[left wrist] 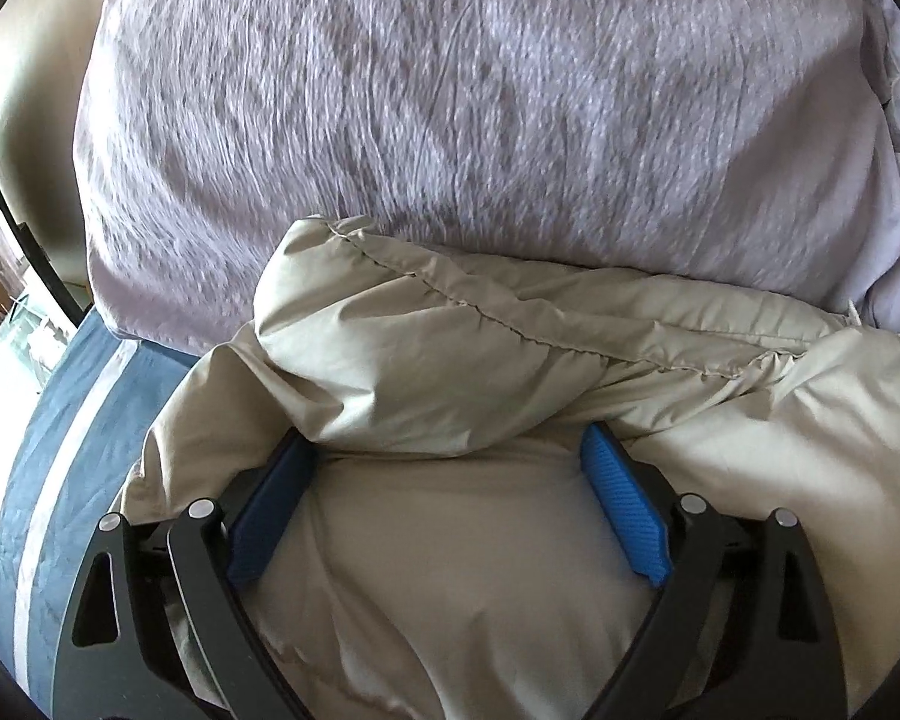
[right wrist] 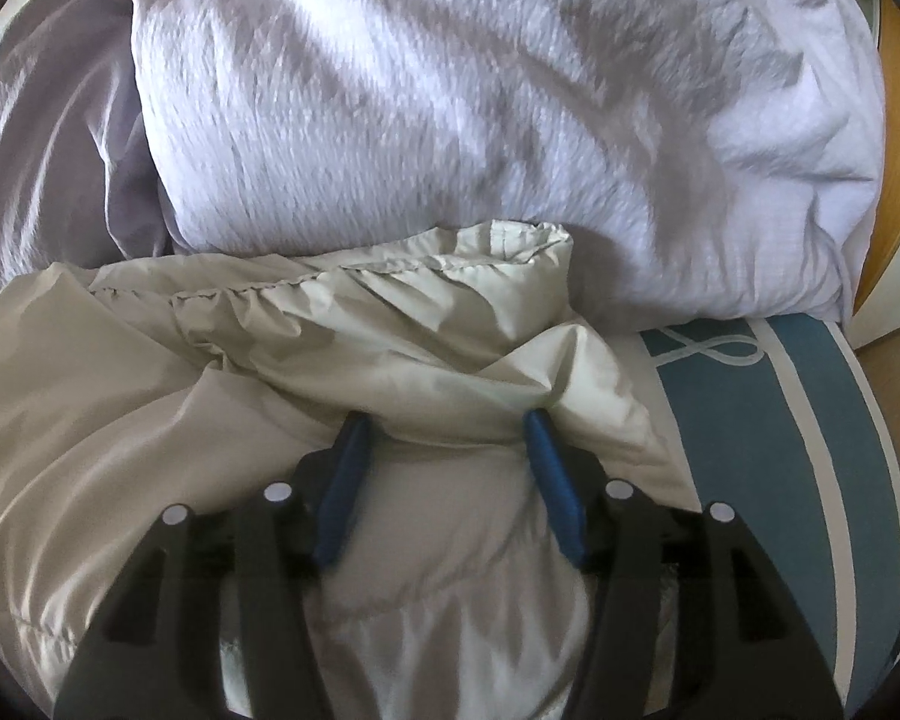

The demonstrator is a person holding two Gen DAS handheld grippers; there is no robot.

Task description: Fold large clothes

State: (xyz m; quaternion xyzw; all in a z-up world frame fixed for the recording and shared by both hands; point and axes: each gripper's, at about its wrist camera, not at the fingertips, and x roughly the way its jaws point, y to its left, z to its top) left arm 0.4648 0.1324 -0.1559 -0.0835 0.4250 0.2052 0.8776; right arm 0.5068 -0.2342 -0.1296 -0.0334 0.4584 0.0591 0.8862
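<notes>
The beige padded garment (left wrist: 480, 360) lies bunched on the blue striped bedcover (left wrist: 60, 450) against a lilac pillow (left wrist: 450, 90), and both the left gripper (left wrist: 450, 450) and the right gripper (right wrist: 444, 426) stand with jaws apart, fingertips tucked under a puffy fold, not clamping it.

One beige jacket (left wrist: 510, 360), one lilac pillow (left wrist: 450, 90), one blue striped sheet (left wrist: 60, 450).

Blue white-striped bed cover (right wrist: 750, 420) under beige padded garment (right wrist: 150, 390) and lilac pillow (right wrist: 450, 120).
</notes>
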